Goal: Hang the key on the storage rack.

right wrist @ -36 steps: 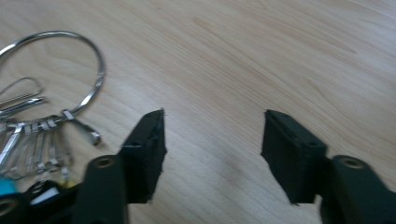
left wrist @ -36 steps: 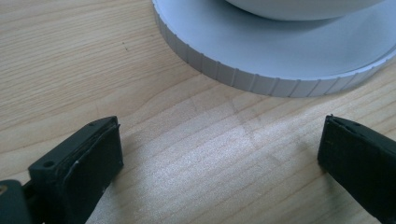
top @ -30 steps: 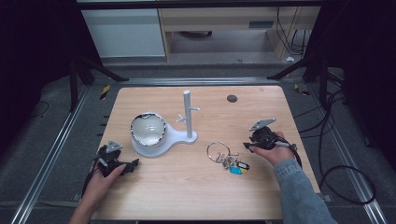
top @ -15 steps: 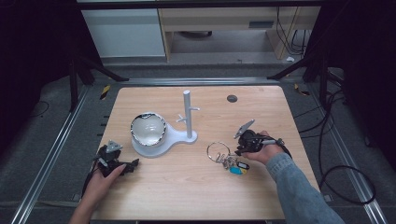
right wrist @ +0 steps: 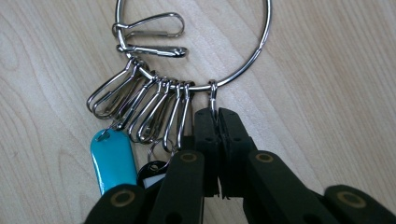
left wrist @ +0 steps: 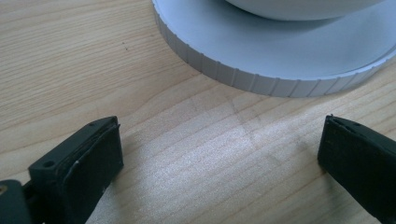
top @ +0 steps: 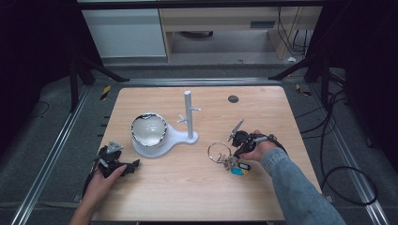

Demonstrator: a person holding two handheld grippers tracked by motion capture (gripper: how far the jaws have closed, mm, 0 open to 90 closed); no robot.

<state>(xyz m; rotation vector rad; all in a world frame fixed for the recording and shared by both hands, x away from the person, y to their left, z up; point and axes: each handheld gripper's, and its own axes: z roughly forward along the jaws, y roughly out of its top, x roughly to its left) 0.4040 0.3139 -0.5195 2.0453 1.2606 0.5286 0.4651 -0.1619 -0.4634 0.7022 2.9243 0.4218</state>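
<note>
Here, the person's right forearm, in a blue denim sleeve (top: pixel 300 187), reached in from the lower right of the high view, and the right hand (top: pixel 259 151) held the right gripper (top: pixel 236 149) low over the wooden table (top: pixel 197 197), pointed toward the key ring (top: pixel 219 152) lying right of the stand. In the right gripper view its two black jaws stood pressed together on a small clip hanging from the large metal ring (right wrist: pixel 196 56), just where that clip met the ring. A row of wire snap hooks (right wrist: pixel 140 109) hung along the ring's lower arc, and a teal tag (right wrist: pixel 113 158) lay flat on the wood beside them, with a dark tag partly hidden under the jaws. The left hand (top: pixel 101 180) rested at the table's lower left edge, holding the left gripper (top: pixel 123 166) low and aimed toward the stand; in the left gripper view its jaws stood wide apart with nothing between them but bare wood, and the ribbed rim of the white stand base (left wrist: pixel 261 70) lay just ahead of them. On that base (top: pixel 173 140) sat a shiny metal bowl (top: pixel 149 130), and whether anything lay in it could not be told. A white post (top: pixel 188 115) with short pegs rose upright from the base's right end. A small dark disc (top: pixel 233 99) lay near the far right of the table.
</note>
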